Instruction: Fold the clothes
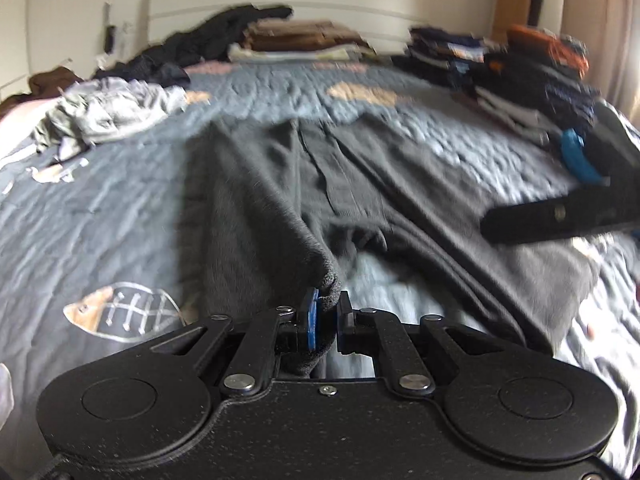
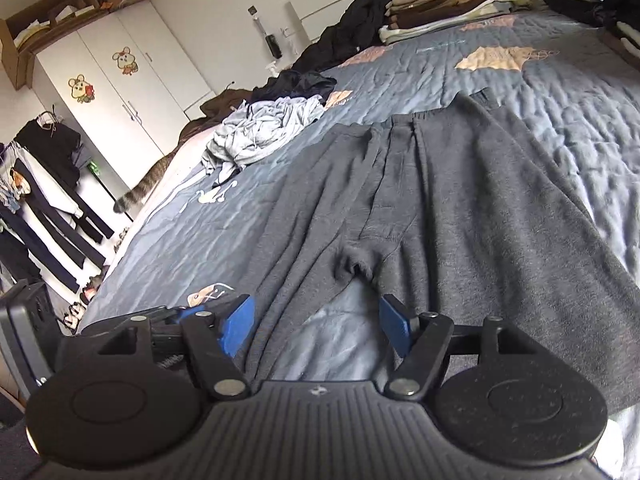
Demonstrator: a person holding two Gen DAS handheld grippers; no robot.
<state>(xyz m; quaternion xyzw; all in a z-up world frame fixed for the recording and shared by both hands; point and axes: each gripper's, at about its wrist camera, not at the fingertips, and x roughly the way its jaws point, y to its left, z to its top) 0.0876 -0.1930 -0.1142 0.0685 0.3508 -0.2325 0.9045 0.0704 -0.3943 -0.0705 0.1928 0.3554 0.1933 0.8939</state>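
Left claw (image 1: 327,312) pinching dark grey trousers (image 1: 360,184) hem over quilt (image 1: 100,216)

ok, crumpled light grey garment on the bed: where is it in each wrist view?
Left wrist: crumpled light grey garment lies upper left, left of the dark grey trousers.
Right wrist: the garment lies left of centre, upper half, again left of the trousers.
Shared landmark: folded brown stack by the headboard.
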